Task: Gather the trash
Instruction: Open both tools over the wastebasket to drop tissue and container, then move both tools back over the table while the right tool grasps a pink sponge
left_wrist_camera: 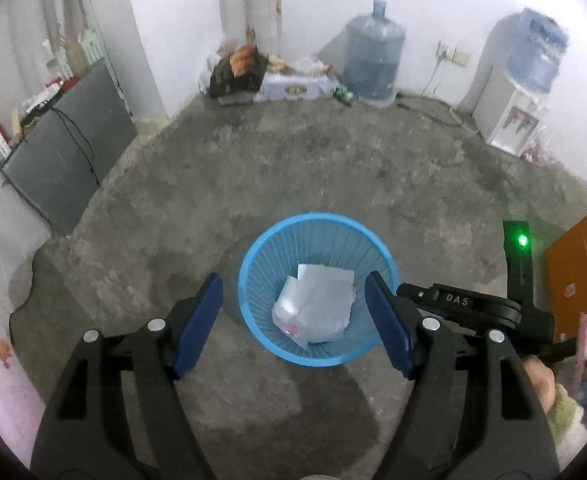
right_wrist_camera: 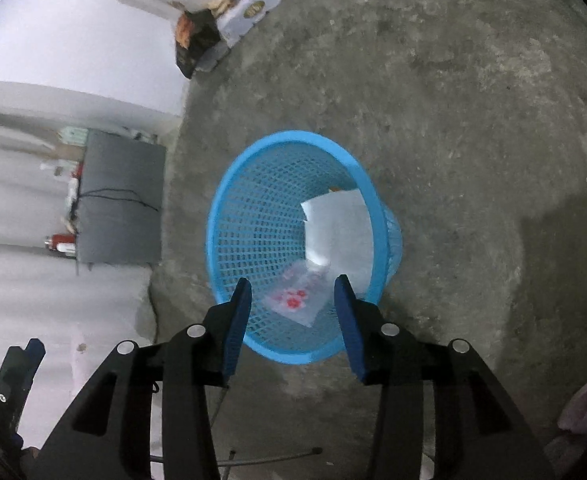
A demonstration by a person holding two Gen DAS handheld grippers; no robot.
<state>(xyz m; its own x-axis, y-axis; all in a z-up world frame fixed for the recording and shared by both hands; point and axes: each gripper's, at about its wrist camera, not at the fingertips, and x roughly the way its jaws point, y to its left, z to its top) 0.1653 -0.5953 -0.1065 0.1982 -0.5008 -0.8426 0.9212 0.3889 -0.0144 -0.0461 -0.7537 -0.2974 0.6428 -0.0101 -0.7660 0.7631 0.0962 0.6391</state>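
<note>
Item: white paper sheet [left_wrist_camera: 325, 280] and clear printed plastic bag [right_wrist_camera: 293, 300], lying inside blue basket [left_wrist_camera: 253, 256] on concrete floor [left_wrist_camera: 293, 160]; likely featherlight, limp, slippery, best pinched at an edge; left gripper [left_wrist_camera: 293, 312] and right gripper [right_wrist_camera: 293, 320] jaws open, empty.

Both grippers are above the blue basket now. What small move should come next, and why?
Probably lift both away. The left gripper and right gripper are open and hold nothing, while the white paper and clear bag already lie inside the blue basket.
</note>
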